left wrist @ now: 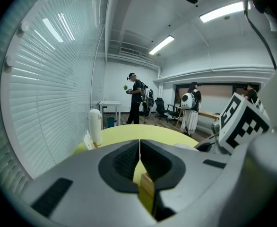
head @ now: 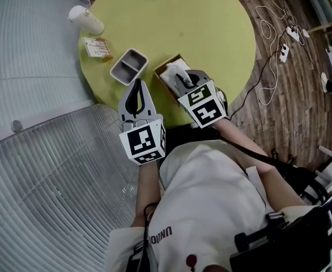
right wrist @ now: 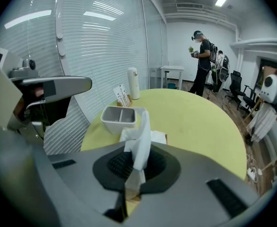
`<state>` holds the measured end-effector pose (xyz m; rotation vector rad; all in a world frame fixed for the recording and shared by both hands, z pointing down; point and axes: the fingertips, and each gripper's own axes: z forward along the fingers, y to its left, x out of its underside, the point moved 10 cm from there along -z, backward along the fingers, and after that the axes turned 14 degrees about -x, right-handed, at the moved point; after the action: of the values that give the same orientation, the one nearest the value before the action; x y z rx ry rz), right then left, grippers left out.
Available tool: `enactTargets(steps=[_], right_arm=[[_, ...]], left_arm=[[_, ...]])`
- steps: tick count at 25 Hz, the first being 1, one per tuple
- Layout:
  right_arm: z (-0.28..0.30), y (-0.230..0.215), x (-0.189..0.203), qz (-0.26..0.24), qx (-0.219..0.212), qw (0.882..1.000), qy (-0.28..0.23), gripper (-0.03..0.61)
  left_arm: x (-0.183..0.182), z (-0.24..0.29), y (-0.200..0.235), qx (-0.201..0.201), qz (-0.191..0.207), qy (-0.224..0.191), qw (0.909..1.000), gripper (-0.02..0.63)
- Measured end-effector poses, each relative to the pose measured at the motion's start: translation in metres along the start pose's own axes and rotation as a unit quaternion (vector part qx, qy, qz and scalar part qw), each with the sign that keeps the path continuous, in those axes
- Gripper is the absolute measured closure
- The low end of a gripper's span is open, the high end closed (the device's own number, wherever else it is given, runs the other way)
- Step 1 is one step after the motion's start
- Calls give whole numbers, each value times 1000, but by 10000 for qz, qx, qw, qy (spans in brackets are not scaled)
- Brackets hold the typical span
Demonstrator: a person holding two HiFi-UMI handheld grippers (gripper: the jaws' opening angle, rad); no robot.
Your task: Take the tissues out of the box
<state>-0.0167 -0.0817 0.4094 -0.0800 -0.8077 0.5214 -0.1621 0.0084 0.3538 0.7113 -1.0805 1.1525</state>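
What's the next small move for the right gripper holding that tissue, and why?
Probably lift the right gripper straight up, away from the box. Its jaws are shut on the tissue, whose far end appears to lead back into the box, so it is not yet out.

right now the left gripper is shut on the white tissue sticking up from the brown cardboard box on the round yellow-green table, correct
No: the right gripper is shut on the white tissue sticking up from the brown cardboard box on the round yellow-green table. The right gripper view shows it.
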Motion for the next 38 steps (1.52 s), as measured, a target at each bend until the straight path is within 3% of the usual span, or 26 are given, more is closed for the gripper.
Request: enactTargets(steps=[38], right_arm=[[-13, -3, -11, -243, 302, 9986, -363, 555]], left_arm=[[0, 2, -1, 9, -2, 5, 10000, 595]])
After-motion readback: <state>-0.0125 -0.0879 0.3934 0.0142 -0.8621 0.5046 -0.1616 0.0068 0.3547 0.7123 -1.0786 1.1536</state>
